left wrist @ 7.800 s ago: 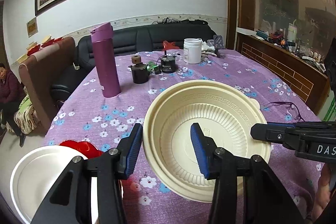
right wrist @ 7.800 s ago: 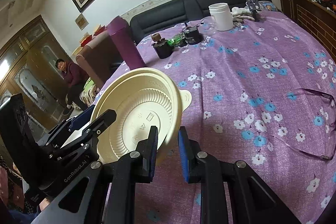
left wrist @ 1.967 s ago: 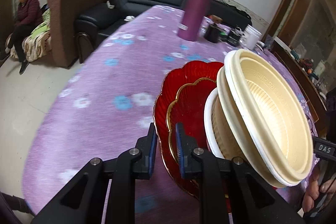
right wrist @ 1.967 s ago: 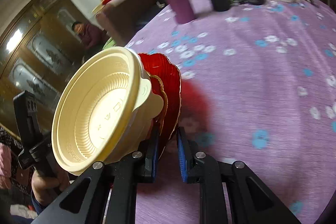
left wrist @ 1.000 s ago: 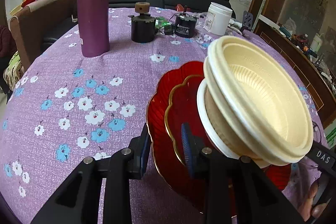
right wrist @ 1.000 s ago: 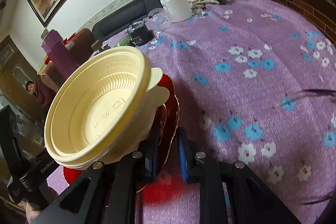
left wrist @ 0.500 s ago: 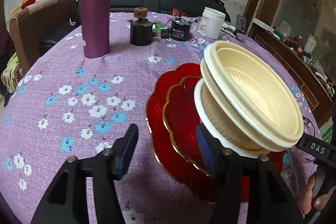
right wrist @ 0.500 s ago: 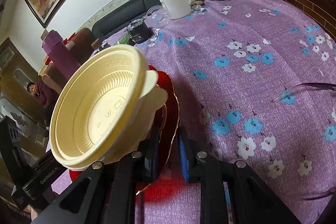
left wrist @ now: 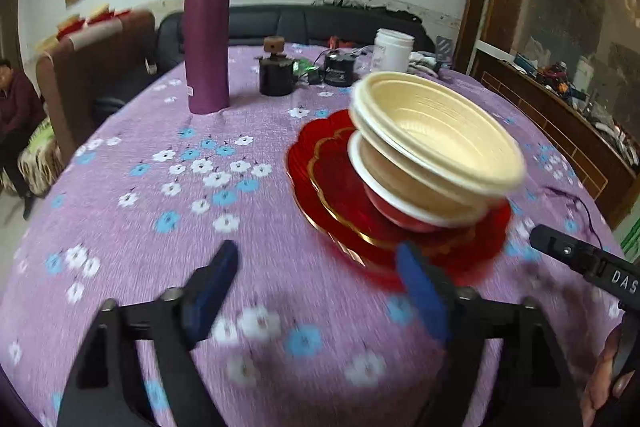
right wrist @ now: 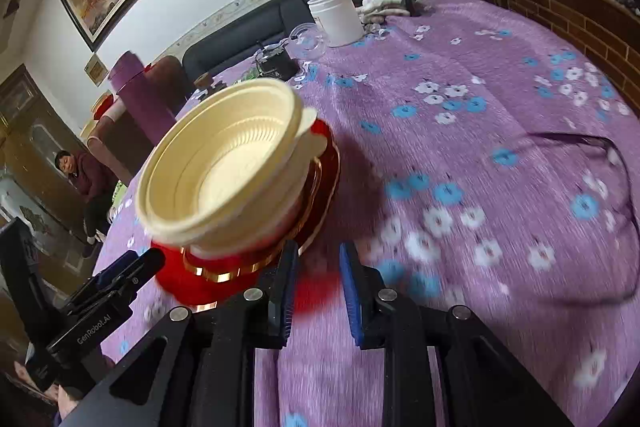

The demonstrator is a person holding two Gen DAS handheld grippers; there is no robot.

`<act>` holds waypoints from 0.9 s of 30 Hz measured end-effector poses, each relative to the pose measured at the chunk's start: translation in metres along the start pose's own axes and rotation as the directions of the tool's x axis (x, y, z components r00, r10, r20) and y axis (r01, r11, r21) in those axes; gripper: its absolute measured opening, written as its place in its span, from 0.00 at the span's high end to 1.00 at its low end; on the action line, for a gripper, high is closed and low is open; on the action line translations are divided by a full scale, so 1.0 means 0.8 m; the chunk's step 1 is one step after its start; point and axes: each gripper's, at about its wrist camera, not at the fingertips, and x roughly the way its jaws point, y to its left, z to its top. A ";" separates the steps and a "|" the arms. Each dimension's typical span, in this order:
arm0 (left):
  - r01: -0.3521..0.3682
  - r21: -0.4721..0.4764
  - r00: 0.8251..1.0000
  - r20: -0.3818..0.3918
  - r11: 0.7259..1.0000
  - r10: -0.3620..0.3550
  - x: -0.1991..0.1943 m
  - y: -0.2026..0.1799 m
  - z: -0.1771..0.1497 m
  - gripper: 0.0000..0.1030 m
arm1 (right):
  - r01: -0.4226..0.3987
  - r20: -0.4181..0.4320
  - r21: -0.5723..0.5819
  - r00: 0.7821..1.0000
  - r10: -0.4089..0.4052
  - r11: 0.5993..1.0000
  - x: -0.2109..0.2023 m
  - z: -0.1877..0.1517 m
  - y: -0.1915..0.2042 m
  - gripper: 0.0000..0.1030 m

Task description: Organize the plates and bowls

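Blue-padded and blurred, the left claw (left wrist: 316, 291) at lower centre is spreading wide with nothing between its pads; the right claw (right wrist: 316, 291) is parting too, empty. Just beyond — the red plates (left wrist: 336, 183) under tilted cream bowls (left wrist: 436, 135), their far rim hidden. Purple flowered cloth covers the surface (left wrist: 160, 195); a purple flask (left wrist: 206, 39) stands at upper left before a dark sofa (left wrist: 300, 23).
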 end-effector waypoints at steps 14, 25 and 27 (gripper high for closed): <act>-0.075 0.058 0.996 0.046 0.996 0.072 -0.016 -0.026 -0.020 0.05 | 0.085 0.140 -0.123 0.988 -0.068 0.989 -0.022 -0.048 0.034 0.29; -0.086 0.050 0.996 0.028 0.995 0.085 -0.011 -0.023 -0.020 0.05 | 0.094 0.107 -0.128 0.991 -0.081 0.987 -0.010 -0.052 0.036 0.26; -0.087 0.050 0.996 0.025 0.995 0.085 -0.011 -0.023 -0.020 0.05 | 0.095 0.103 -0.127 0.991 -0.082 0.987 -0.008 -0.052 0.035 0.25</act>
